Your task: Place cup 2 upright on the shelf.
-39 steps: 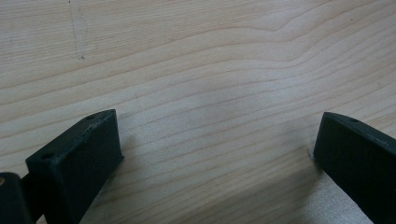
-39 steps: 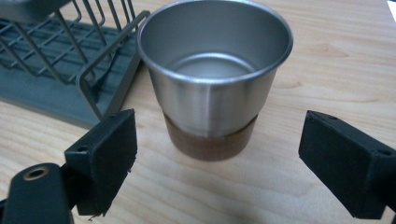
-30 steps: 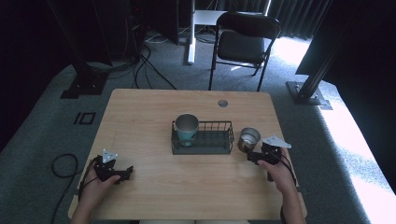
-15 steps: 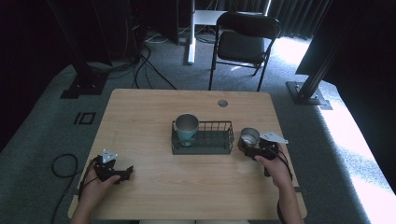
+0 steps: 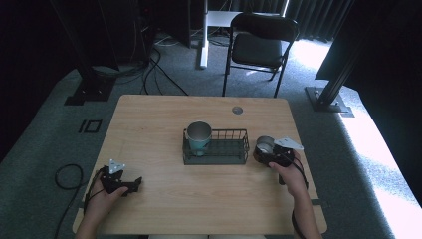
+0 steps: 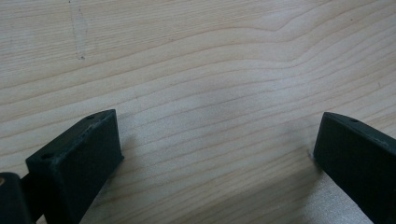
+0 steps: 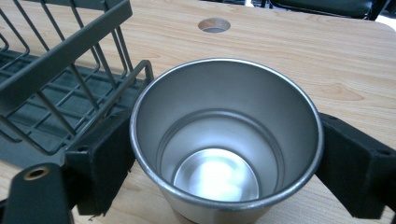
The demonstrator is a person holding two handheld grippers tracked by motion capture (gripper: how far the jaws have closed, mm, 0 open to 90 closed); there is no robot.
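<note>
A steel cup [image 5: 264,144] stands upright on the wooden table [image 5: 159,124], just right of a dark wire basket [image 5: 240,133]. My right gripper [image 5: 263,151] has one jaw against each side of this cup [image 7: 219,140] and is shut on it. The basket's wire corner [image 7: 70,51] is right beside the cup on its left. A second cup [image 5: 199,135], teal outside and steel inside, stands in the basket's left end. My left gripper [image 5: 134,185] rests near the table's front left, open, with bare wood between its jaws [image 6: 215,154].
A round cable hole [image 5: 237,110] sits in the tabletop behind the basket, also in the right gripper view [image 7: 214,24]. A black folding chair [image 5: 259,47] stands beyond the far edge. Cables lie on the floor at left.
My right gripper has moved forward and left so that its jaws now sit on both sides of the steel cup. The left gripper has not moved.
</note>
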